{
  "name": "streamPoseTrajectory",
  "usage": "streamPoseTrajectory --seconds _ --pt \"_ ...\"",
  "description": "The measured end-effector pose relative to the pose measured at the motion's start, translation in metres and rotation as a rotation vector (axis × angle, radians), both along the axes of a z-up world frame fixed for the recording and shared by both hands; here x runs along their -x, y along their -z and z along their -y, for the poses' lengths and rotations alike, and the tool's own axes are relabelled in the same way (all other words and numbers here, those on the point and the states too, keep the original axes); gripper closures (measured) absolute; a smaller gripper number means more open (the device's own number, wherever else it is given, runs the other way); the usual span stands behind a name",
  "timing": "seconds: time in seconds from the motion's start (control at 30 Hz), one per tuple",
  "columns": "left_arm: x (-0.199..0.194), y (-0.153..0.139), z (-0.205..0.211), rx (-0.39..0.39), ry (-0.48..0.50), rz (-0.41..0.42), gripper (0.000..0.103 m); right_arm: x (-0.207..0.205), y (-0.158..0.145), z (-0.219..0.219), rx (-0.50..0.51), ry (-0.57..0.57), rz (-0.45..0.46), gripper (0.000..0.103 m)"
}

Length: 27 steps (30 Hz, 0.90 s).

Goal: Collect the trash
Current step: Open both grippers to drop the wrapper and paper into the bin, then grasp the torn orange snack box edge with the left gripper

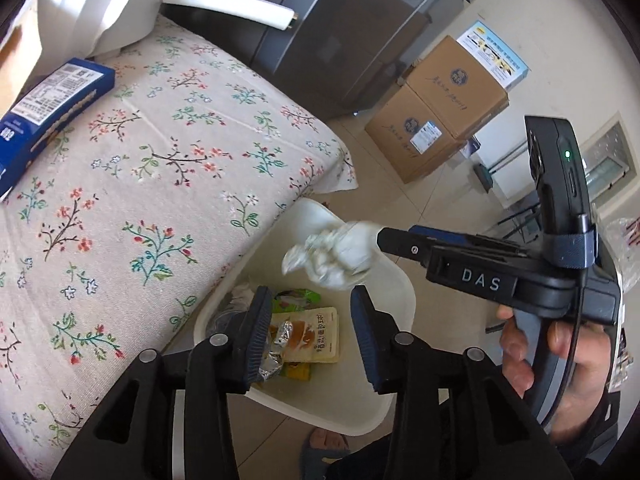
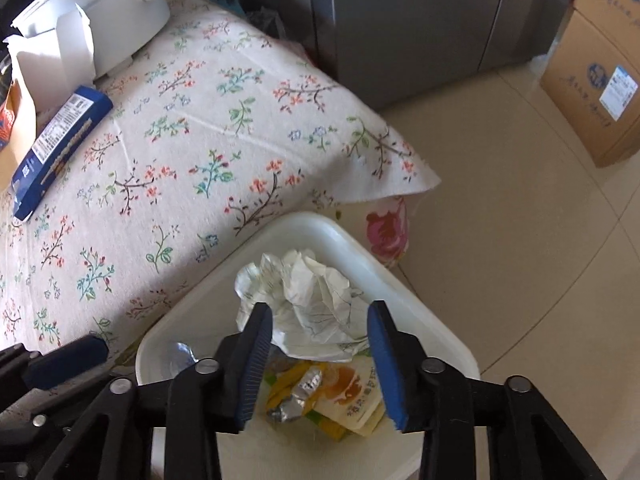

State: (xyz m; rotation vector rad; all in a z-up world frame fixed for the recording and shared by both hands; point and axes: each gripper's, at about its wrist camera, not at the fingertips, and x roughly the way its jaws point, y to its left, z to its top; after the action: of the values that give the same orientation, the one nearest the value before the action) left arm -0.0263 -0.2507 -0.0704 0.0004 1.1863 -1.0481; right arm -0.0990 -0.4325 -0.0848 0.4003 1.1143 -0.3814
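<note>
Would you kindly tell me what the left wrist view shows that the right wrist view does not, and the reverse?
Only the left wrist view shows the person's hand holding the right gripper, and a sandalled foot. Only the right wrist view shows the pink rose-print cloth under the floral tablecloth's corner. Both show the white plastic bin with wrappers, the crumpled white paper above it, and the blue carton.

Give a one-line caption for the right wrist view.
Open right gripper above white bin, crumpled paper dropping onto snack wrappers.
</note>
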Motion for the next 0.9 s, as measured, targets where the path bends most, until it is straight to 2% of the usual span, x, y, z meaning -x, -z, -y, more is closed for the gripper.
streamPoseTrajectory --seconds 0.2,0.5,0.67,0.9 --pt "-0.015 -0.011 -0.013 0.018 -0.047 -0.015 0.056 -0.002 -0.01 -0.008 0.015 -0.014 0.038 0.044" --pt "-0.047 -0.032 -0.041 0.016 -0.161 -0.007 0.055 -0.003 -0.01 -0.001 -0.014 0.037 0.059 0.043" --pt "-0.094 -0.037 -0.081 -0.023 -0.314 -0.033 0.055 -0.004 -0.011 0.0 -0.06 0.049 0.094 0.042" --pt "-0.161 -0.05 -0.164 0.026 -0.558 -0.124 0.055 -0.021 -0.003 -0.02 -0.114 0.018 0.103 0.042"
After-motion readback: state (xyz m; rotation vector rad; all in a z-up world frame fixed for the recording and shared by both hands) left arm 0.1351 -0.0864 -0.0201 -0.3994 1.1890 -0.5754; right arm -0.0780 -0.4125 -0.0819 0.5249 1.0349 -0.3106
